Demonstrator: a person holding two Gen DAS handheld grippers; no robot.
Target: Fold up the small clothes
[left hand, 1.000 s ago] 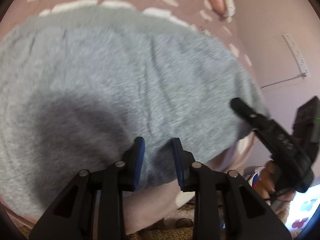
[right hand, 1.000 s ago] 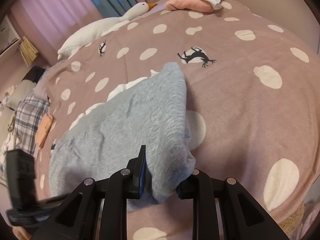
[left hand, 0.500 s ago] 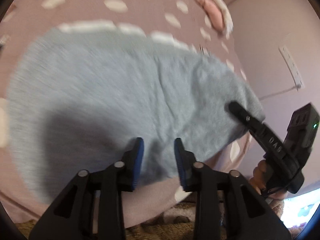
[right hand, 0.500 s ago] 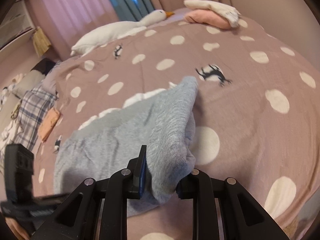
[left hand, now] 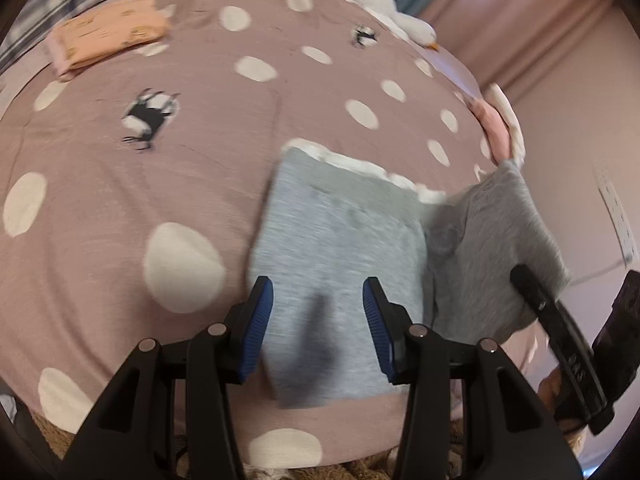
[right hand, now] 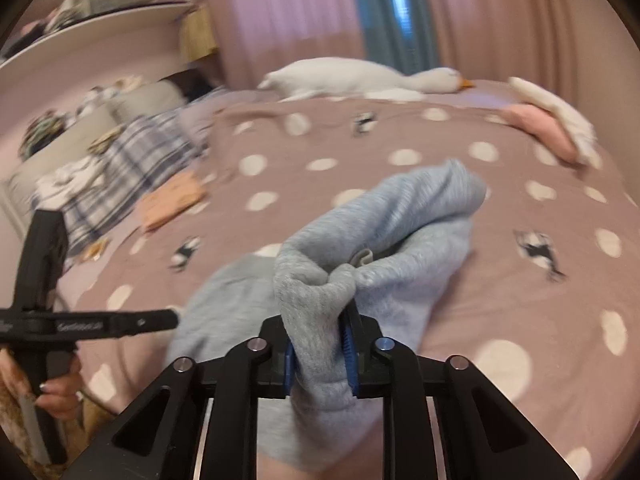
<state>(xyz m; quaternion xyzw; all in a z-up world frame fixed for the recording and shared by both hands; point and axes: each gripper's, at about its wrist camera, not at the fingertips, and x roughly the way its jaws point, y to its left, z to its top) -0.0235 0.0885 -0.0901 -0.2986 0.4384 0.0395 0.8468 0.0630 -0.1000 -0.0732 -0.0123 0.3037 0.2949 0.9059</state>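
Bed point(left hand: 120, 168) with dotted mauve cover | grey garment point(left hand: 340, 256) lies near its front edge, one side lifted | right tongs point(right hand: 320, 354) clamped on bunched grey cloth, jaws just closed tighter | left tongs point(left hand: 318, 320) above the garment, jaws just widened, nothing between them
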